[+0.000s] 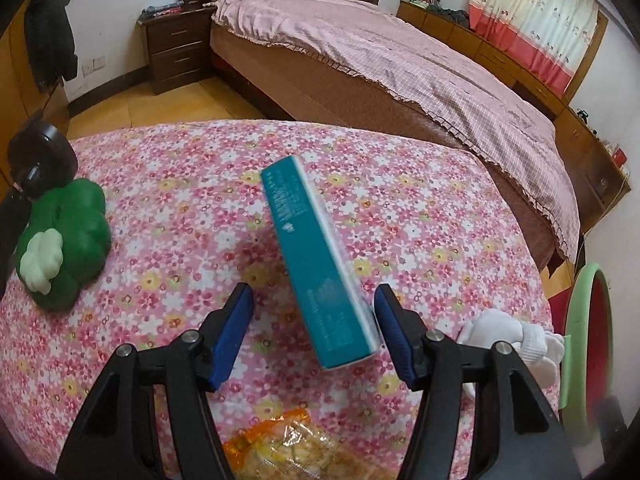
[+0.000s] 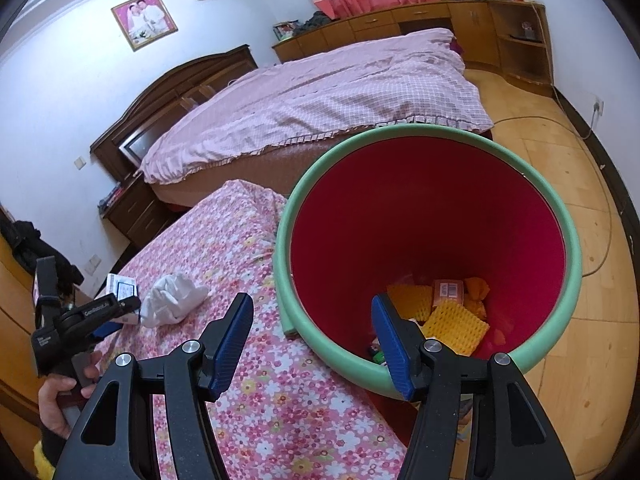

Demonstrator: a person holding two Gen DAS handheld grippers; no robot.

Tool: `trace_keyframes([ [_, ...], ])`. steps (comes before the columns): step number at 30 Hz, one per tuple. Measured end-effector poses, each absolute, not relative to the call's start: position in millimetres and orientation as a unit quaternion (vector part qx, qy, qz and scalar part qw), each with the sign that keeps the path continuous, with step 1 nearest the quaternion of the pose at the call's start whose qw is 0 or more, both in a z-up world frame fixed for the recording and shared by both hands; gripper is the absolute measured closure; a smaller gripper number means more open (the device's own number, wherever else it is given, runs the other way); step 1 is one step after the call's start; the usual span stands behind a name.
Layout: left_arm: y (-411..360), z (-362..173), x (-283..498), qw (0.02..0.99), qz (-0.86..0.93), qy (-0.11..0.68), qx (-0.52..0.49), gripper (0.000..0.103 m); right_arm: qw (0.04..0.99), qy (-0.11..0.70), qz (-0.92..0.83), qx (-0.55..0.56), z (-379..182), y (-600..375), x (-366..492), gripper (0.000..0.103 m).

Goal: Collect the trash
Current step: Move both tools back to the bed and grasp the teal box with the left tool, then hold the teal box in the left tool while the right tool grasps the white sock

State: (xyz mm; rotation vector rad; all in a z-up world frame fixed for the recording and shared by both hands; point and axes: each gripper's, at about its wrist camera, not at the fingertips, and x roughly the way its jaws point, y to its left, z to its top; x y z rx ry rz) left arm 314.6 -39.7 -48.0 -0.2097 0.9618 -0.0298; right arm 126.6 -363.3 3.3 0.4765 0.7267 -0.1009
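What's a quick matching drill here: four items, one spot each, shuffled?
Items:
1. teal box
2. white crumpled tissue
3. yellow foam netting
4. green plush toy

Spots:
A. bottom of the red bin
B. left edge of the floral cloth, left view
C. between the left gripper jaws
D. on the cloth beside the bin rim

Pairs: 1-C, 2-D, 3-A, 4-B

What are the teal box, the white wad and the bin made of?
Teal box: looks like printed cardboard with a slight sheen, crisp folded edges. White wad: likely tissue or soft paper, matte and crumpled. Bin: probably plastic, smooth red inside; its green rim looks like matte foam padding.
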Motion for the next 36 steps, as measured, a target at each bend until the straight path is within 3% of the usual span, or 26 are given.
trace_keyframes([
  [2,-39.4,-47.9,314.7,0.884,-0.014,0.457,-0.100,0.049,0.906,0.353,-0.048,0.231,3.3,-362.6,127.0,0.040],
  [5,-38.0,-46.8,315.9,0.885,-0.023,0.454,-0.104,0.075,0.906,0.353,-0.046,0.229,3.5,-360.2,127.3,0.040],
  [9,-37.5,-43.1,311.0,0.888,-0.040,0.446,-0.109,0.084,0.906,0.355,-0.041,0.227,4.5,-355.4,128.4,0.040],
  [23,-14.6,-2.7,263.7,0.917,-0.054,0.384,-0.093,0.084,0.912,0.359,0.001,0.196,17.1,-316.1,144.3,0.040],
  [36,19.1,-7.4,243.0,0.928,-0.008,0.359,-0.099,0.084,0.910,0.384,0.050,0.149,15.7,-245.6,191.0,0.040],
])
